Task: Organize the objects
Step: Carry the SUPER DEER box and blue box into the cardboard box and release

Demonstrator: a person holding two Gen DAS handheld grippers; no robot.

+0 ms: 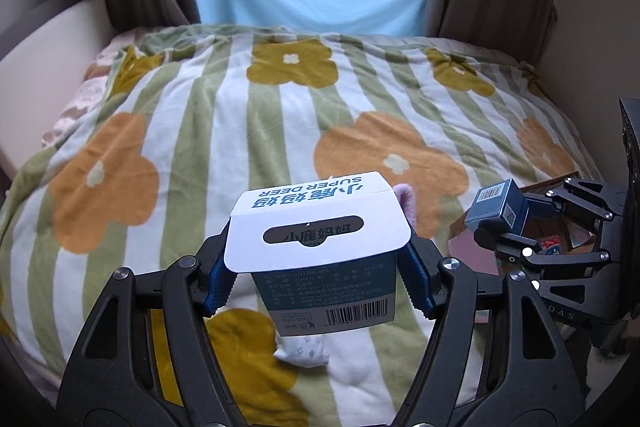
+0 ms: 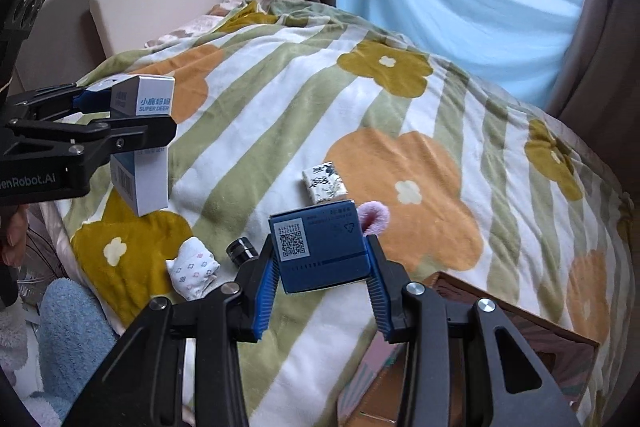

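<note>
The left gripper [image 1: 318, 273] has its jaws clamped on a white and teal carton [image 1: 320, 239] printed SUPER DEER, held up above the flowered blanket [image 1: 224, 115] on the bed. The right gripper [image 2: 322, 289] grips a dark blue box [image 2: 320, 247] with a QR code, also lifted off the bed, near its right edge. On the blanket lie a small patterned white packet [image 2: 323, 183], a pink fuzzy item [image 2: 376, 217], a folded printed cloth [image 2: 193, 267] and a black cylinder [image 2: 242, 250]. An open cardboard box [image 2: 520, 311] sits at the bed's right edge
</note>
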